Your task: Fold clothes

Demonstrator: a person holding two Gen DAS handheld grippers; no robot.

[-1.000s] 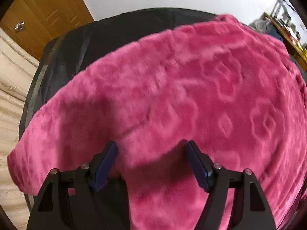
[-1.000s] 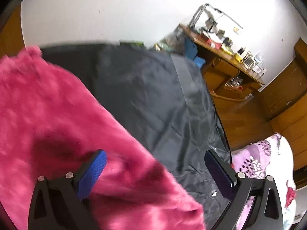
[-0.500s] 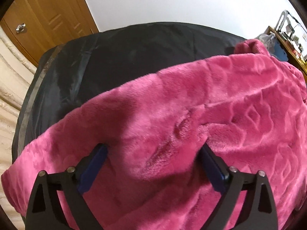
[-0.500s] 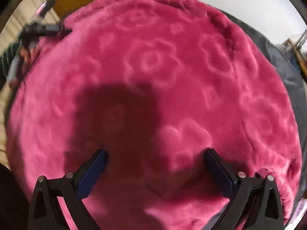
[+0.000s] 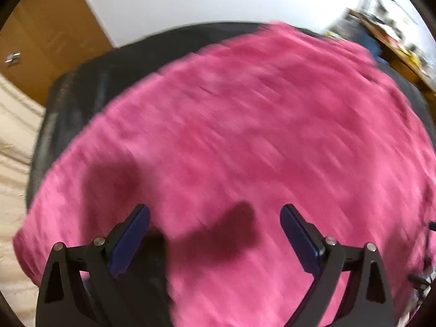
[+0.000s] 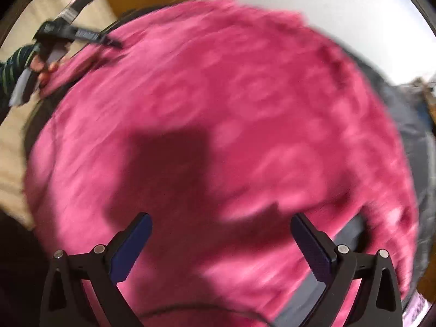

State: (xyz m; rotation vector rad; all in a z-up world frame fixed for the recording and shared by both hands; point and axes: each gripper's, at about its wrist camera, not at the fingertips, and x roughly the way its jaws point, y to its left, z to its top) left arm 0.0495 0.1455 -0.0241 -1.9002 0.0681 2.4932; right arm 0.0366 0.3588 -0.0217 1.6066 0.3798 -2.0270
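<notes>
Looking down between both sets of jaws, I see the pink fleece garment [image 5: 245, 136] spread over the dark cover [image 5: 70, 103], filling the space ahead of each gripper. My left gripper [image 5: 215, 234] stands wide, its jaws closing a touch, with fleece below the gap but nothing pinched. My right gripper [image 6: 220, 239] is spread wide too and holds nothing. I judge I'm between folds, hunting for the next edge. Next I need to settle each pair of jaws over a hem at the garment's near side and close firmly before lifting.
</notes>
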